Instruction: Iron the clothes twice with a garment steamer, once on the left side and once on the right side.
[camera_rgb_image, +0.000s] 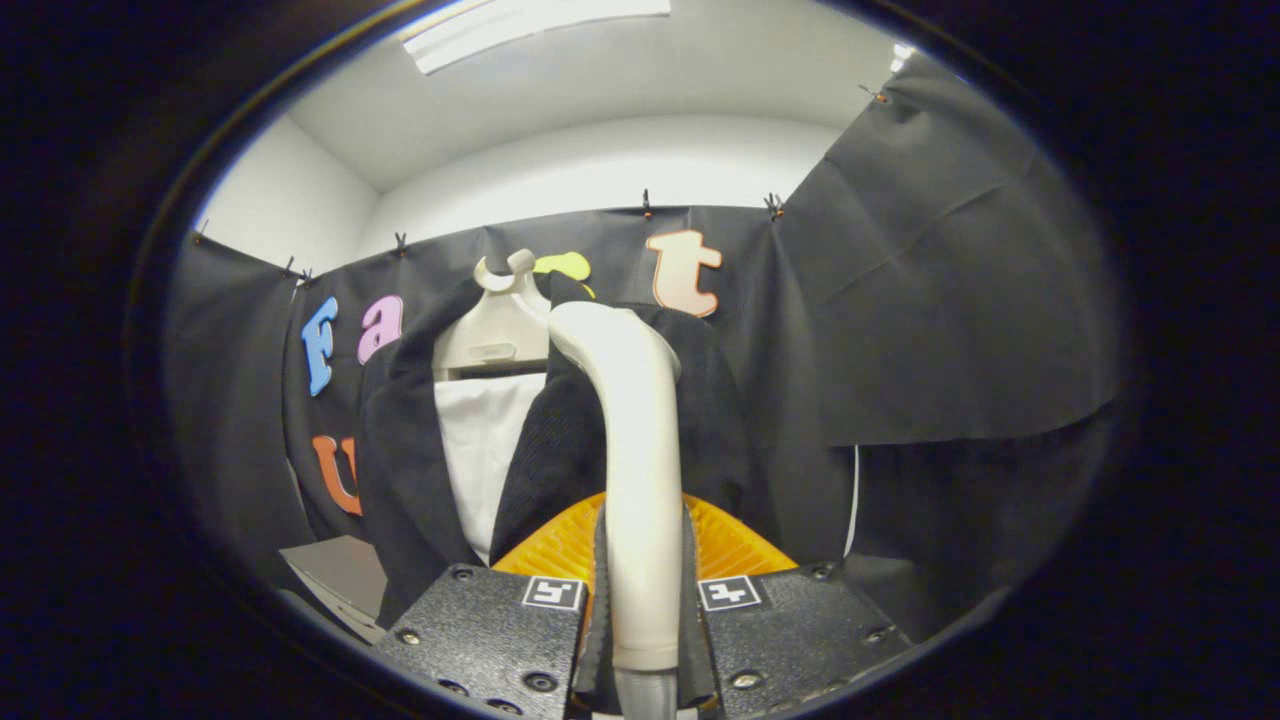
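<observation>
We are facing a dark jacket (400, 470) hanging on a pale hanger (497, 335) against the booth's black cloth wall (950, 300), with a white shirt (485, 450) showing in the opening between its two front panels. The jacket is sitting beyond the fingers and spreading mostly toward the left of them, its right front panel lying straight ahead.

We are judging that a steaming pass is in hand: the steamer (640, 480) is rising upright from between the fingers, and its curved head is reaching up level with the jacket's collar, over the right front panel. Whether the head is touching the fabric or hanging just in front of it, we cannot tell from here. Which of the two passes this is, we cannot tell either.

The next move, as we are reading it, is calling for a steady downward stroke along that panel, keeping the head close against the cloth and the handle from twisting in the grip.

The gripper (645, 610) is clamping the steamer's handle, both fingers pressing on its sides, with an orange ribbed part (545, 545) fanning out just ahead of them.
</observation>
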